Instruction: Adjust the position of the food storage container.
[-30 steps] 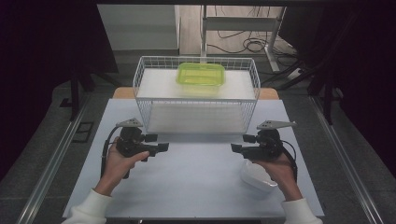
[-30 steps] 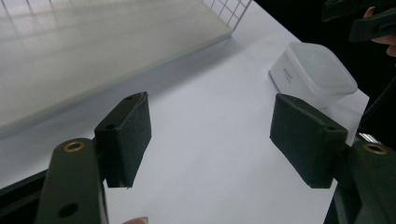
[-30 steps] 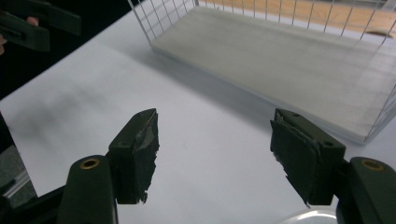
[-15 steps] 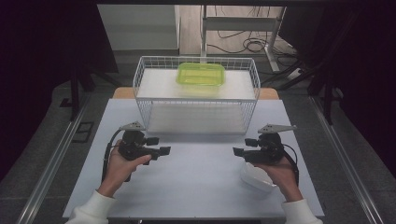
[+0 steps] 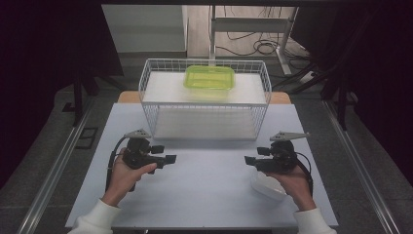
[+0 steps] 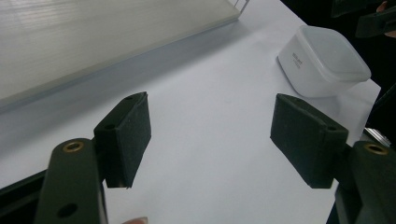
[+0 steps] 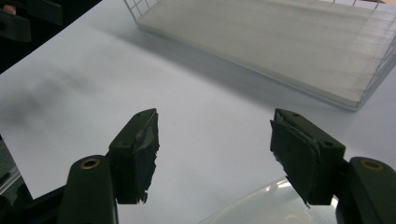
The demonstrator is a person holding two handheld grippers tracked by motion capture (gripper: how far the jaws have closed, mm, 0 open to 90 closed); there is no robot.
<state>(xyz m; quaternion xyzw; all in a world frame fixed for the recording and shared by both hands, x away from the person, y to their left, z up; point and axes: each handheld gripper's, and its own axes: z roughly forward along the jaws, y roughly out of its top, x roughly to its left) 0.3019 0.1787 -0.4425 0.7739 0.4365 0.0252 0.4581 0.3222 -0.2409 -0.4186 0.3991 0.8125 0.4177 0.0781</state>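
My left gripper point(image 5: 170, 159) is held over the white table's point(image 5: 209, 195) left part, pointing right, jaws open and empty point(image 6: 210, 135). Facing it from the right, my right gripper point(image 5: 247, 160) is also open with nothing between its jaws point(image 7: 215, 149). A white translucent lidded container point(image 5: 267, 186) lies on the table just under the right hand; it is seen ahead of the left jaws point(image 6: 322, 60), and its rim point(image 7: 261, 205) sits below the right jaws. A green lidded container point(image 5: 209, 77) rests on the upper level of a white wire basket point(image 5: 204, 105).
The wire basket stands at the table's back middle, with a white ribbed board point(image 7: 261, 42) on its lower level. Metal rails point(image 5: 53, 170) run along the floor on both sides. Cables point(image 5: 258, 46) and a stand's legs lie behind the table.
Both grippers have drifted slightly toward the near edge of the table. Their jaws stay open, and the containers have not moved.
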